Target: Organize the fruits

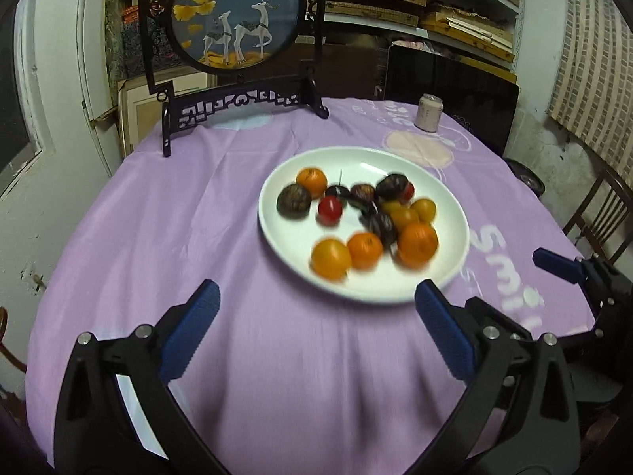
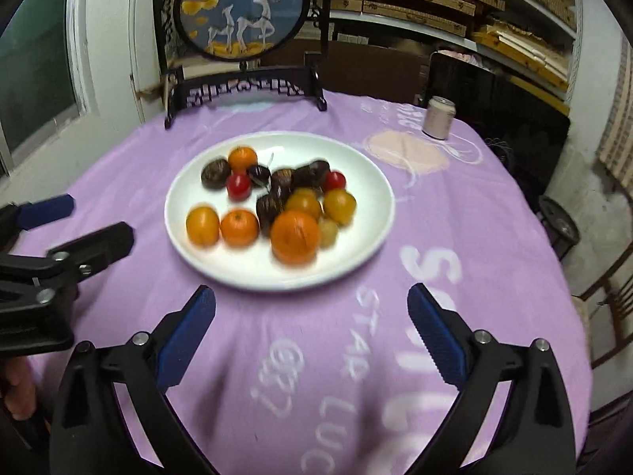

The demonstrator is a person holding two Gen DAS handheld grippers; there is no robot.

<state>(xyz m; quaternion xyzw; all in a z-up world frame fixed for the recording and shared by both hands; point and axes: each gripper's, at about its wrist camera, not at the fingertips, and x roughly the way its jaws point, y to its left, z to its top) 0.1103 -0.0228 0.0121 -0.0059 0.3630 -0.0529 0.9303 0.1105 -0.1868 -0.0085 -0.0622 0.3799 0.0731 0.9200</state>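
A white plate sits mid-table on a purple cloth. It holds several fruits mixed together: oranges, red cherry tomatoes, yellow tomatoes and dark brown chestnuts. My left gripper is open and empty, just short of the plate's near edge. My right gripper is open and empty, near the plate's front rim. The right gripper shows in the left wrist view; the left gripper shows in the right wrist view.
A pale drink can stands at the far right of the table. A black-framed round deer screen stands at the back left. Shelves with boxes lie behind; a wooden chair is on the right.
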